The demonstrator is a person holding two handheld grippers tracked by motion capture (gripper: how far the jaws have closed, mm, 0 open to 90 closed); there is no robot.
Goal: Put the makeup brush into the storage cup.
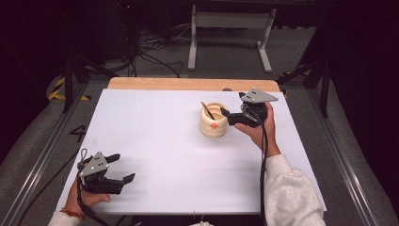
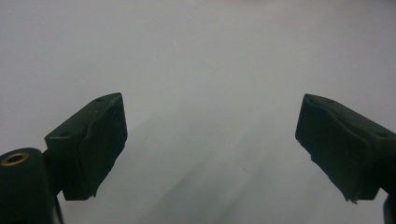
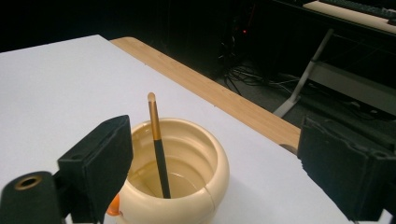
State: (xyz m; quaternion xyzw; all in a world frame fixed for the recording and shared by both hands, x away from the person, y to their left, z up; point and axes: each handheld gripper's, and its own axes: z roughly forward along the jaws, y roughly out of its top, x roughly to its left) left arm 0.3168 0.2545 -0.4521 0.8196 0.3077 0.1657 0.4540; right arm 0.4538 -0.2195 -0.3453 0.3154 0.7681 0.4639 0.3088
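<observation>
A cream ribbed pot (image 1: 213, 123) (image 3: 177, 172) stands on the white board (image 1: 160, 136), right of centre toward the back. A thin stick (image 1: 207, 110) (image 3: 158, 144), black below and gold at the top, leans inside it. An orange mark (image 1: 213, 125) shows on the pot's near side. My right gripper (image 1: 224, 113) (image 3: 219, 163) is open, just right of the pot, its jaws pointing left at the rim. My left gripper (image 1: 121, 168) (image 2: 210, 149) is open at the near left of the board, with bare white surface between its jaws.
A wooden table edge (image 1: 193, 84) runs behind the white board. Beyond it stand a white desk frame (image 1: 230, 33) and loose cables (image 1: 155, 49) on the floor. Dark stands (image 1: 70, 70) flank the table on both sides.
</observation>
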